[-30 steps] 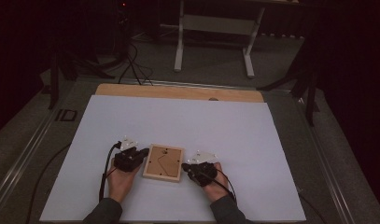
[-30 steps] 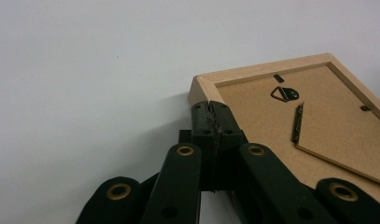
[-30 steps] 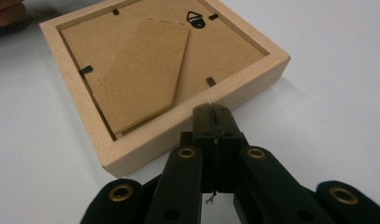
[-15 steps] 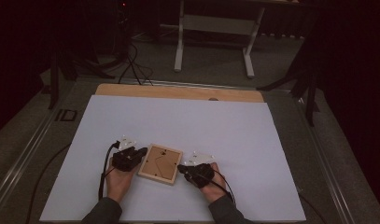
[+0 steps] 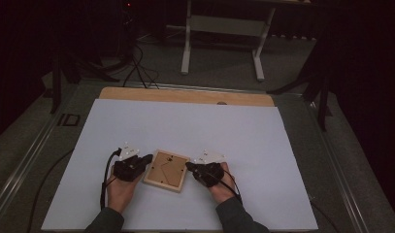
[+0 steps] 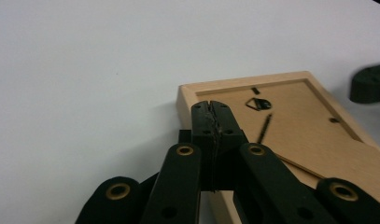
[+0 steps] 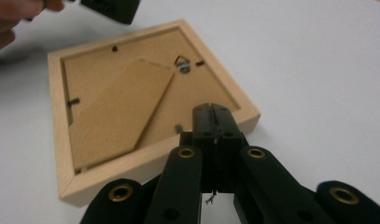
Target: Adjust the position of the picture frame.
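A light wooden picture frame (image 5: pixel 167 170) lies back-side up on the white tabletop (image 5: pixel 209 126), turned slightly askew. Its back panel, stand flap and small hanger show in the right gripper view (image 7: pixel 131 102) and in the left gripper view (image 6: pixel 295 121). My left gripper (image 5: pixel 147 159) is shut, with its tip over the frame's left rim (image 6: pixel 211 106). My right gripper (image 5: pixel 189 166) is shut too, and its tip sits at the frame's right rim near a corner (image 7: pixel 211 109). Neither pair of jaws has anything between it. The frame lies between the two grippers.
A wooden strip (image 5: pixel 185 96) runs along the table's far edge. Beyond it on the floor stand a white frame stand (image 5: pixel 224 29) and dark cables (image 5: pixel 137 68). A hand (image 7: pixel 15 14) shows at the upper left of the right gripper view.
The frame has turned slightly and shifted a little to the left. The right gripper has edged in toward it; the left has barely moved.
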Demonstrator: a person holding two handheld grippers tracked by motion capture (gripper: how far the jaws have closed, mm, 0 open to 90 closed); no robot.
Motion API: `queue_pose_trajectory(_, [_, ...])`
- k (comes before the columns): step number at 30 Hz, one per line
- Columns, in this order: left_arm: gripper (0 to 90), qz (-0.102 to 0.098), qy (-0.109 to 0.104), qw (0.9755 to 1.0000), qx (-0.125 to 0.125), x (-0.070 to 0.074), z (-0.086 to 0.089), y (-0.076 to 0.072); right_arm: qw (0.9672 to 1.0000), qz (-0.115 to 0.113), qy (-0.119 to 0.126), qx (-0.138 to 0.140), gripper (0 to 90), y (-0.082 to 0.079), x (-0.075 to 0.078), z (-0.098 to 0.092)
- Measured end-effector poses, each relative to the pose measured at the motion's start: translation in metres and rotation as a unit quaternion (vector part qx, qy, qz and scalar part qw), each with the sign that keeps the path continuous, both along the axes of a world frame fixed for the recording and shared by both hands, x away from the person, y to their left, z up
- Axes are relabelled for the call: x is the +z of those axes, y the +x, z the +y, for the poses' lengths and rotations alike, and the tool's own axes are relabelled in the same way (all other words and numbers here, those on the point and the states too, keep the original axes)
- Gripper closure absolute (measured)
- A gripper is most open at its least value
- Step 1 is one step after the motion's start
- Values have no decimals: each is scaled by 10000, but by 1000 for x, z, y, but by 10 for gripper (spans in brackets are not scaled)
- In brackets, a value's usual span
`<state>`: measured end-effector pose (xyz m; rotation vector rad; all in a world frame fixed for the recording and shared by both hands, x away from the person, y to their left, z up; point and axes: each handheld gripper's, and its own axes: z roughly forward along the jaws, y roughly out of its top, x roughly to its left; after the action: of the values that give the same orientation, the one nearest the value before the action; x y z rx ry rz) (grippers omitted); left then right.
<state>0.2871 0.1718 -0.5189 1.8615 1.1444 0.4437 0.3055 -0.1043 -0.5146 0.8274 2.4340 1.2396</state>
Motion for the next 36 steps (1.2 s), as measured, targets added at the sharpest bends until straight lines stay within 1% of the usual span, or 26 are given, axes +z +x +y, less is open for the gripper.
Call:
queue_pose_trajectory(2, [896,-20,23,10000,-87,2,0,-4,10000,12,37,-45,898,4,0,0])
queue_pose_trajectory(3, [896,-20,23,10000,-87,2,0,-4,9999,26,78,-69,898,6,0,0])
queue_pose_trajectory(5, [896,-41,-54,9999,-146,3,1,-10,9998,98,163,-110,898,11,-1,1])
queue_pose_trajectory(7, [896,-39,-58,9998,-182,3,1,-15,9995,173,219,-147,898,16,-3,4])
queue_pose_trajectory(10, [895,-61,-129,9997,-198,4,1,-20,9996,188,165,-144,898,21,-4,10])
queue_pose_trajectory(12, [895,-72,-98,9997,-224,4,1,-24,9997,184,83,-130,898,23,-4,15])
queue_pose_trajectory(15, [895,-28,-90,9996,-269,2,1,-32,9997,188,-93,-152,898,26,-5,21])
queue_pose_trajectory(17, [895,9,-68,9994,-325,1,1,-37,9996,181,-162,-173,898,27,-5,23])
queue_pose_trajectory(21, [896,-10,-37,9992,-404,1,-1,-46,9994,194,-184,-224,898,29,-5,22])
queue_pose_trajectory(23, [896,-13,-24,9992,-404,1,-1,-51,9993,245,-150,-220,899,30,-5,21])
queue_pose_trajectory(26, [896,0,40,9992,-391,-1,-2,-58,9993,239,-172,-220,899,30,-4,22])
queue_pose_trajectory(28, [896,33,90,9991,-404,-2,-3,-62,9993,251,-176,-210,899,30,-4,21])
queue_pose_trajectory(30, [897,124,154,9989,-430,-5,-5,-66,9993,253,-174,-199,899,31,-4,21])
queue_pose_trajectory(31, [898,124,154,9989,-430,-5,-5,-66,9993,253,-174,-199,899,31,-4,21])
queue_pose_trajectory(33, [898,227,264,9984,-441,-8,-7,-67,9993,251,-178,-195,899,31,-4,21])
queue_pose_trajectory(36, [899,255,287,9985,-390,-10,-7,-66,9993,262,-195,-207,899,30,-4,19])
